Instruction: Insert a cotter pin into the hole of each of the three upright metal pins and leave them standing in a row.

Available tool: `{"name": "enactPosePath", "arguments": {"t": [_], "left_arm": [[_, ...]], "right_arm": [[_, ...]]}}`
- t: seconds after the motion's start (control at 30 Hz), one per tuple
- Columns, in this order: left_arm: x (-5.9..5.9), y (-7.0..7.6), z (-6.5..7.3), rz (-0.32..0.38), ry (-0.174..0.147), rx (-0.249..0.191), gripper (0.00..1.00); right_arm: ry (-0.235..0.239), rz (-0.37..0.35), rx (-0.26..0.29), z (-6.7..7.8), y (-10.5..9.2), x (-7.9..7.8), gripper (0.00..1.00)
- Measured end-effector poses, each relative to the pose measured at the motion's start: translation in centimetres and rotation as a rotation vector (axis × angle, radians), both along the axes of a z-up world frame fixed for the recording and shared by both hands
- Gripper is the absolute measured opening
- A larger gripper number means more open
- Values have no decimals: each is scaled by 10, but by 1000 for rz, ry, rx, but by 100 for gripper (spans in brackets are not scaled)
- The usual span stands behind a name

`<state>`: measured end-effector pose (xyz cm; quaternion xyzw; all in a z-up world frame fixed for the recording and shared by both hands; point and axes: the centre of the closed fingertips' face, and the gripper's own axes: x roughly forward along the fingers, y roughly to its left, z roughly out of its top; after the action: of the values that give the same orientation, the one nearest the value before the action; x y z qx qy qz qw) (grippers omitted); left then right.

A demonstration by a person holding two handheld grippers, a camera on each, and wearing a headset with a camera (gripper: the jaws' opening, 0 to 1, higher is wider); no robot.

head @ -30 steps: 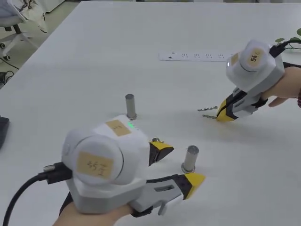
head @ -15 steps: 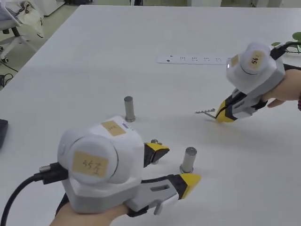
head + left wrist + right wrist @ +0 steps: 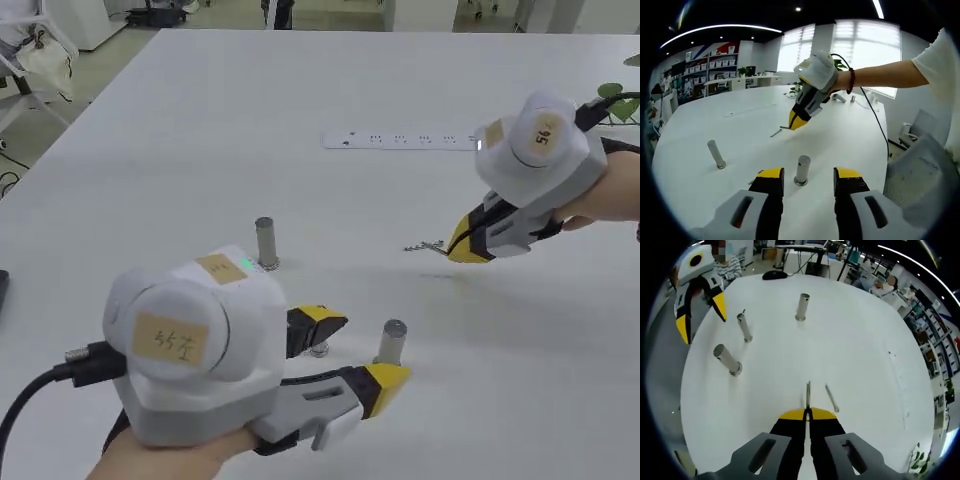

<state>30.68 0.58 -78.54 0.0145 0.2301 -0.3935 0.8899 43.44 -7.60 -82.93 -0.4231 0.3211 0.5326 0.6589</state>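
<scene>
Three upright grey metal pins stand on the white table [image 3: 180, 130]: a far one [image 3: 265, 243], a near one [image 3: 392, 343], and a middle one [image 3: 318, 348] mostly hidden behind my left gripper's upper jaw. In the right gripper view the middle pin [image 3: 744, 326] has a small wire piece at its top. My left gripper [image 3: 352, 348] is open, its jaws either side of the near pin [image 3: 802, 170] without touching it. My right gripper [image 3: 462, 248] is shut on a thin cotter pin [image 3: 425, 246], held just above the table and pointing towards the pins.
A white power strip [image 3: 400, 140] lies farther back on the table. Green plant leaves [image 3: 615, 95] show at the right edge. Beside the held cotter pin [image 3: 808, 392] a thin grey streak [image 3: 831, 397] lies on the table; pin or shadow, I cannot tell.
My right gripper has lifted the cotter pin off the table and carried it slightly left. The left gripper keeps its place by the near pin; the head camera has shifted.
</scene>
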Motion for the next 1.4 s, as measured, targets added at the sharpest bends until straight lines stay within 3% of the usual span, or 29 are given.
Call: {"name": "enactPosePath", "arguments": {"t": [0.17, 0.23, 0.6, 0.67, 0.83, 1.1, 1.4], "left_arm": [[4, 4, 4, 19, 12, -18, 36], [6, 6, 7, 26, 12, -25, 35], [16, 8, 21, 45, 23, -68, 30], [17, 8, 23, 48, 28, -77, 29], [20, 7, 27, 52, 51, -107, 27], [23, 3, 28, 78, 133, -192, 24], [27, 0, 35, 105, 187, -272, 17]], "right_arm": [[-23, 41, 25, 15, 11, -15, 2], [-34, 60, 36, 18, 13, -12, 2], [-87, 151, 78, 50, 36, -51, 2], [-93, 164, 83, 51, 38, -52, 2], [-102, 194, 104, 59, 47, -66, 2], [-124, 244, 121, 65, 56, -79, 2], [-135, 277, 125, 71, 64, -95, 2]]}}
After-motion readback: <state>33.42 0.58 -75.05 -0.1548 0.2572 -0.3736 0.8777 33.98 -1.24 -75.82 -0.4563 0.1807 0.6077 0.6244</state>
